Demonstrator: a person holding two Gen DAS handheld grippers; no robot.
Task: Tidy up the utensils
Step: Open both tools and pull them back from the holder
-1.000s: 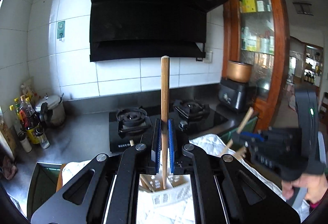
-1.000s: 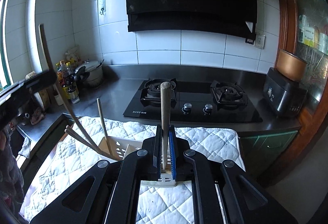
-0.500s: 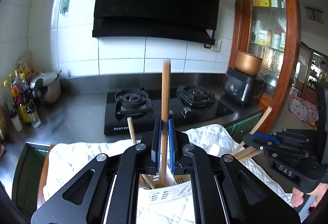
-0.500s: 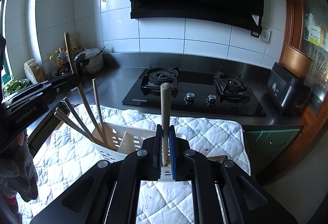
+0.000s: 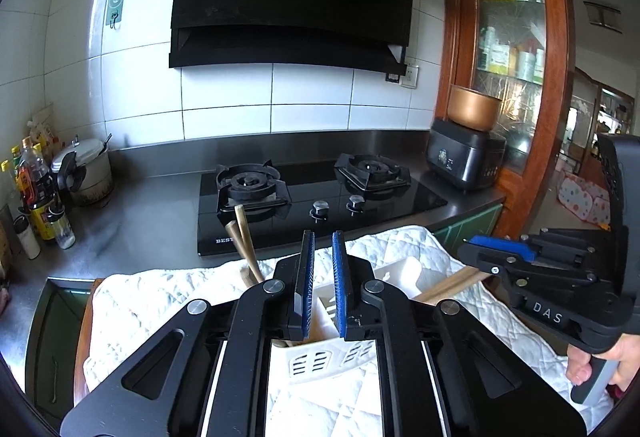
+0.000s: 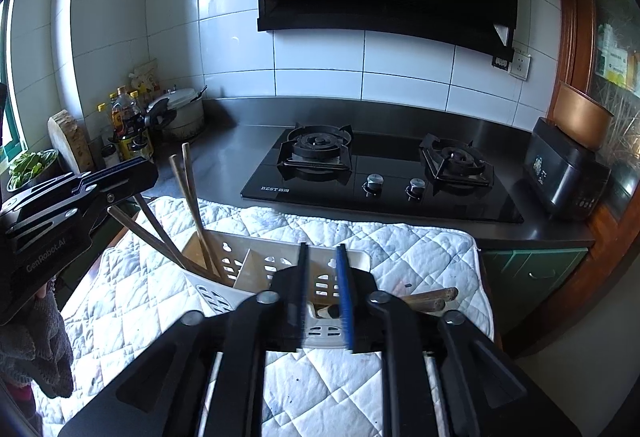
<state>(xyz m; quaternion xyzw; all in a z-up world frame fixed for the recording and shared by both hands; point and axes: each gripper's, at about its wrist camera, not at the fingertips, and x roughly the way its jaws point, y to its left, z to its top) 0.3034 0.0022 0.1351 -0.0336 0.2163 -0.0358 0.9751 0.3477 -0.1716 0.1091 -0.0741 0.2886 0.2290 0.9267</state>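
Nearest to me, my left gripper [image 5: 321, 285] had its fingers parted a narrow way with nothing between the blue pads, and my right gripper [image 6: 322, 291] stood the same, fingers apart and bare. Both hung just above the white slotted caddy [image 6: 256, 265] on the quilted mat [image 6: 420, 249], so I judged the step in hand to be the release: each gripper free of its load over the caddy, and the next move a lift straight up and clear, so that no finger would snag a leaning handle.

In the right wrist view, the caddy's left compartment held a bundle of wooden utensils [image 6: 192, 205], their handles fanned up and to the left, passing close by the left gripper's body. The middle compartment looked bare as far as I could see. The compartment under my right fingers held something pale with a dark mark, too hidden to name. Two wooden handles [image 6: 430, 299] poked out to the right past the right gripper; whether they rested in the caddy or on the mat I could not tell.

In the left wrist view, two handles rose beside the left finger, and another ran under the right gripper.

Farther off, the dark surface [image 5: 152, 213] carried the gas hob [image 5: 316, 197], bottles at the left and a black cooker at the right.

If any pieces remained on the mat, I reckoned they would need picking up next.
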